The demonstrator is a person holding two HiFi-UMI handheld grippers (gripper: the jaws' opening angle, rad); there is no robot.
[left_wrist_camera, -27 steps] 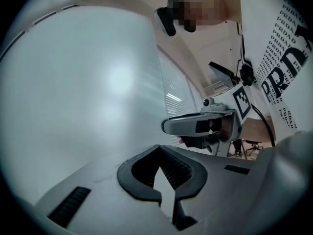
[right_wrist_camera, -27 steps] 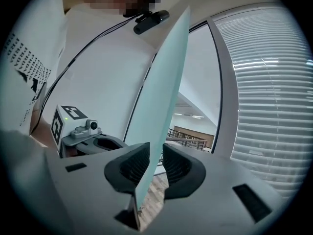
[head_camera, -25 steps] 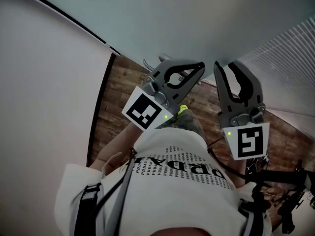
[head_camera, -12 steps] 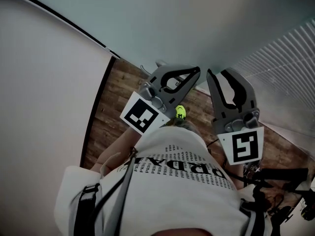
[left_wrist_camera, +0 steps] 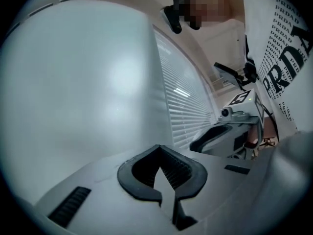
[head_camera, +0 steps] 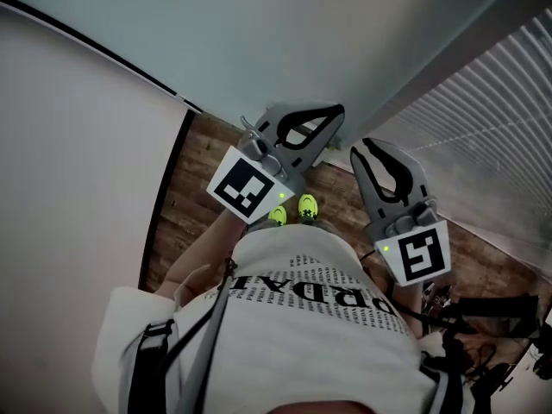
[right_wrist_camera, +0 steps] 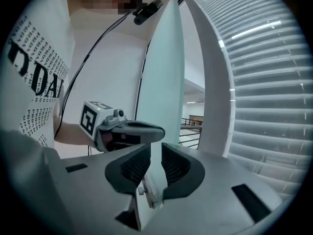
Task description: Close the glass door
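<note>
Glass door (right_wrist_camera: 164,82): edge swung nearer the frame post (right_wrist_camera: 211,82), gap narrowed. Left tool (head_camera: 332,119) and right tool (head_camera: 362,152): shifted farther and left. Second shoe (head_camera: 278,216) now in sight.

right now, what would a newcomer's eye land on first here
The pale glass door fills much of each view, its edge clamped in the jaws of the right gripper. The left gripper, shut and empty, sits close against the door's broad face, with white blinds to the right. Far below, bright yellow shoes stand out on the wooden floor.
</note>
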